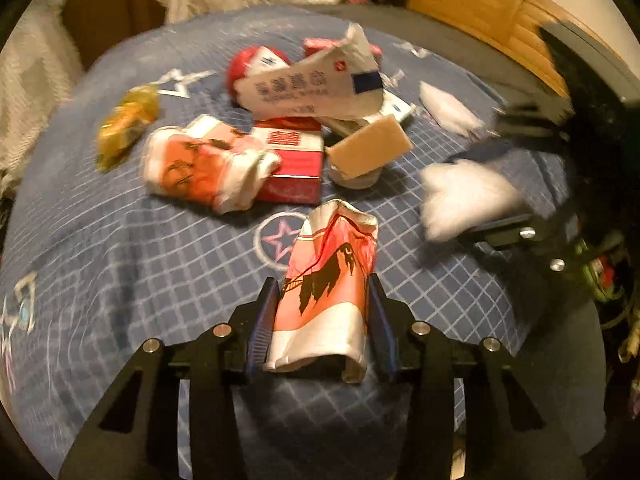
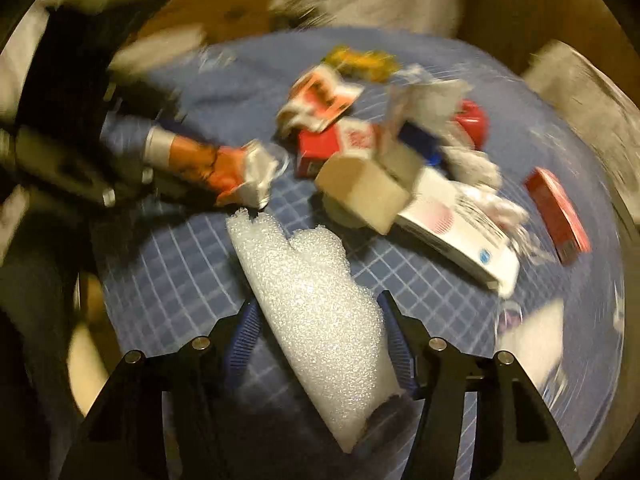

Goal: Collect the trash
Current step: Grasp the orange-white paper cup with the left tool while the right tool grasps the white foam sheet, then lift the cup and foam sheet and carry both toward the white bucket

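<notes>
While the left gripper clamps its blue pads on a crushed pink-and-white paper cup held above the blue grid-pattern bedspread, the right gripper is closed on a torn white foam piece. Just beyond, trash lies heaped mid-bed: a red box, a second crumpled cup, a tan box and a white printed carton. Farther left lies a yellow wrapper, apart from the heap.
</notes>
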`<state>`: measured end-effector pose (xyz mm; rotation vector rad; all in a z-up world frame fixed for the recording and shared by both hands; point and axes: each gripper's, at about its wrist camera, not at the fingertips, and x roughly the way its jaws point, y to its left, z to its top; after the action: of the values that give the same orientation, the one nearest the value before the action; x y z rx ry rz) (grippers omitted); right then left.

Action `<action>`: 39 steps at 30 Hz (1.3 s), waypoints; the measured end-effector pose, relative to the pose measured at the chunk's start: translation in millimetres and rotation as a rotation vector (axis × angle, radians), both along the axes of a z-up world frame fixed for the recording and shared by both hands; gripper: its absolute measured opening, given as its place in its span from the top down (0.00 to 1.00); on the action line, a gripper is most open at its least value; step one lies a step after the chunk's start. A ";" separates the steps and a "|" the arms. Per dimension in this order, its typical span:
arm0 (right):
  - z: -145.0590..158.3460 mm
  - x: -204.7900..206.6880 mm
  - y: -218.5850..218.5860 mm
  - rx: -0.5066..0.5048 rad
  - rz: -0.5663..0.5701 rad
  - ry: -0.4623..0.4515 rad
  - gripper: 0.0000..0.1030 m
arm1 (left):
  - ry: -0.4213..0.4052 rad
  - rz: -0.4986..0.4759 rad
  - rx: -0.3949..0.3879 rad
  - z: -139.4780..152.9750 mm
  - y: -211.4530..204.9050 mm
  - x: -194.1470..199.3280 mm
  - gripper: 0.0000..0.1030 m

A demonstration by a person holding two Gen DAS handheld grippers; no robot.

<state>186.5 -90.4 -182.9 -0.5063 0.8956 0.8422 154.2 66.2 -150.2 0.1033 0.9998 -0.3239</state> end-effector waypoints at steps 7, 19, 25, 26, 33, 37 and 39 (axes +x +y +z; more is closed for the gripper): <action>43.8 -39.4 -39.2 0.321 -0.411 -0.151 0.42 | -0.241 0.220 -0.018 38.9 6.6 -29.5 0.59; 108.1 -107.3 -44.6 0.435 -0.715 -0.522 0.41 | -0.521 0.433 -0.047 106.6 -9.9 -65.7 0.57; 118.8 -126.9 -44.7 0.431 -0.738 -0.574 0.41 | -0.550 0.423 -0.057 112.7 -19.4 -71.7 0.57; 120.2 -127.9 -45.2 0.432 -0.740 -0.575 0.41 | -0.548 0.420 -0.058 113.0 -19.9 -70.8 0.57; 122.5 -124.3 -50.5 0.437 -0.744 -0.578 0.41 | -0.554 0.426 -0.067 111.8 -17.3 -72.2 0.57; 122.6 -123.7 -51.4 0.435 -0.741 -0.573 0.41 | -0.551 0.419 -0.068 109.3 -16.8 -69.9 0.57; 123.6 -123.9 -52.3 0.434 -0.740 -0.572 0.41 | -0.548 0.417 -0.070 108.3 -16.2 -69.3 0.57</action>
<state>62.5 -142.8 -59.3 -0.0019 0.2983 0.1674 84.8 50.0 -42.0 -0.0786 0.4467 0.0566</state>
